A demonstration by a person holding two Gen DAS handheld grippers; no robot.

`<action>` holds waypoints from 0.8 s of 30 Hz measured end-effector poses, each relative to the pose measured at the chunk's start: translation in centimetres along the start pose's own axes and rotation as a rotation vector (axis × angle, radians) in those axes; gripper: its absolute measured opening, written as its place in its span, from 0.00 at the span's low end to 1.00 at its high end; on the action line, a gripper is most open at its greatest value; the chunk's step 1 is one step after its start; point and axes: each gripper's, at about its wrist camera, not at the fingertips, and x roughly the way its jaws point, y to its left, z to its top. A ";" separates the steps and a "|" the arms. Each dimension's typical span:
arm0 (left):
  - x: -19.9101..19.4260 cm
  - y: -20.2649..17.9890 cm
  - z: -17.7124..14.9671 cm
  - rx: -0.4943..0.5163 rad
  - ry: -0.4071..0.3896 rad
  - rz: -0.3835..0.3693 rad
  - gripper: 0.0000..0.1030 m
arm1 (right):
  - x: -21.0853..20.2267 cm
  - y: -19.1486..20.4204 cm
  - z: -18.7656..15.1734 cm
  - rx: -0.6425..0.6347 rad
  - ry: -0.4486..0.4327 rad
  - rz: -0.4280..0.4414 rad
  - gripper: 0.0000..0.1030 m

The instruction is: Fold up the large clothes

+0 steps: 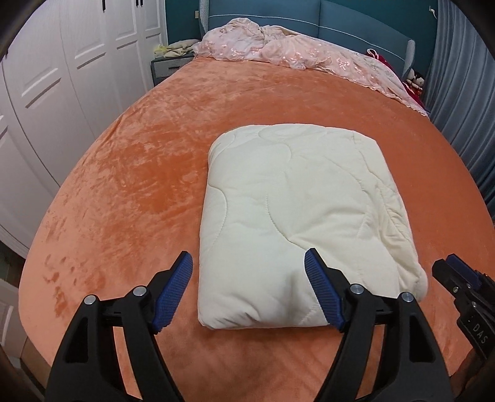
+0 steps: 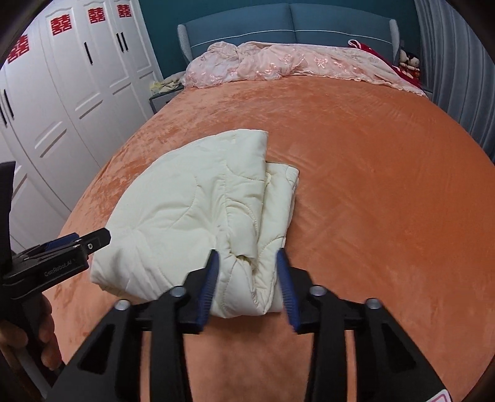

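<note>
A cream quilted garment (image 1: 297, 222) lies folded into a thick rectangle on the orange bed cover (image 1: 139, 173). My left gripper (image 1: 249, 263) is open, its jaws wide apart over the bundle's near left corner, holding nothing. In the right wrist view the same bundle (image 2: 185, 216) shows its layered right edge. My right gripper (image 2: 247, 263) is open, its jaws on either side of the bundle's near right corner, not clamped. Each gripper shows in the other's view: the right one at the right edge (image 1: 458, 278), the left one at the left edge (image 2: 77, 244).
A crumpled pink lace cover (image 2: 278, 65) lies across the head of the bed by the blue headboard (image 2: 290, 27). White wardrobe doors (image 2: 77, 77) stand to the left, grey curtains (image 1: 464, 92) to the right. A nightstand (image 1: 167, 66) stands by the bed's far left corner.
</note>
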 end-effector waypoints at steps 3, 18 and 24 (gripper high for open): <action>-0.6 -0.5 0.7 -0.001 0.013 -0.012 0.70 | -0.2 1.2 1.1 -0.022 0.010 0.019 0.07; 6.6 0.6 -0.6 -0.043 0.172 0.036 0.72 | 9.5 0.7 0.5 0.032 0.228 -0.011 0.07; 8.5 0.8 -1.9 -0.043 0.179 0.042 0.78 | 11.2 0.2 -1.0 0.051 0.243 -0.003 0.07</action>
